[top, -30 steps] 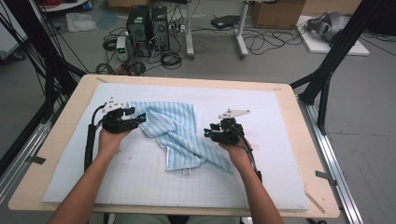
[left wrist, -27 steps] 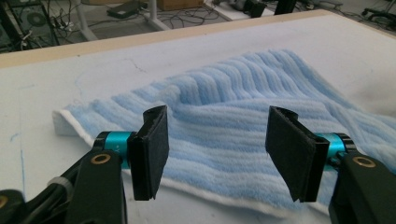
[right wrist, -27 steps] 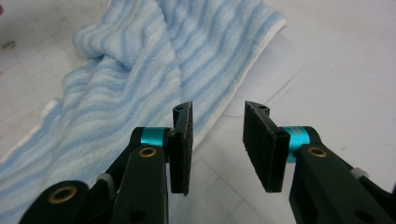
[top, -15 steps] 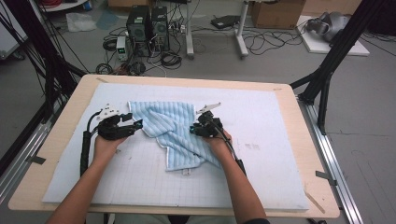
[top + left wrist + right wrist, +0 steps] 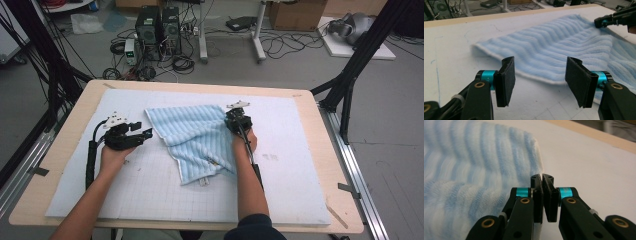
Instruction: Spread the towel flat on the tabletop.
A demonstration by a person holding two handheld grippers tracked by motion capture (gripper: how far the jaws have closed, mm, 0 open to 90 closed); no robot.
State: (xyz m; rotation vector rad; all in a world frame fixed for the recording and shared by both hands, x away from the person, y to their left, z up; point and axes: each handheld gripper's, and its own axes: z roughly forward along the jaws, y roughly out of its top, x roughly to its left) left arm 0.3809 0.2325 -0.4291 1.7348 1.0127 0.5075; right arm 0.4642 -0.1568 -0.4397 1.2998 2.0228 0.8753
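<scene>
A light blue striped towel (image 5: 195,135) lies rumpled on the white mat (image 5: 150,195), partly folded over itself. My left gripper (image 5: 145,134) rests on the mat just left of it, open, its jaws pointing at the towel's (image 5: 554,47) white-hemmed left edge a short way ahead; nothing is between the pads (image 5: 507,80). My right gripper (image 5: 234,116) sits at the towel's upper right corner, pointing away from the person. Its jaws have just been closing and stand together (image 5: 542,195). The towel's (image 5: 474,170) edge lies against the left jaw, with no cloth showing between the pads. The right gripper (image 5: 604,22) also shows far off.
The mat has a faint grid and covers a wooden table (image 5: 330,165). Black frame legs (image 5: 345,90) stand at both sides. Beyond the far edge are computer towers (image 5: 157,25) and cables on the floor. Bare mat lies right of the towel and in front of it.
My right gripper moved from the towel's lower right up to its upper right corner, and its jaws closed. The towel's right part now lies flatter. The left gripper stayed put.
</scene>
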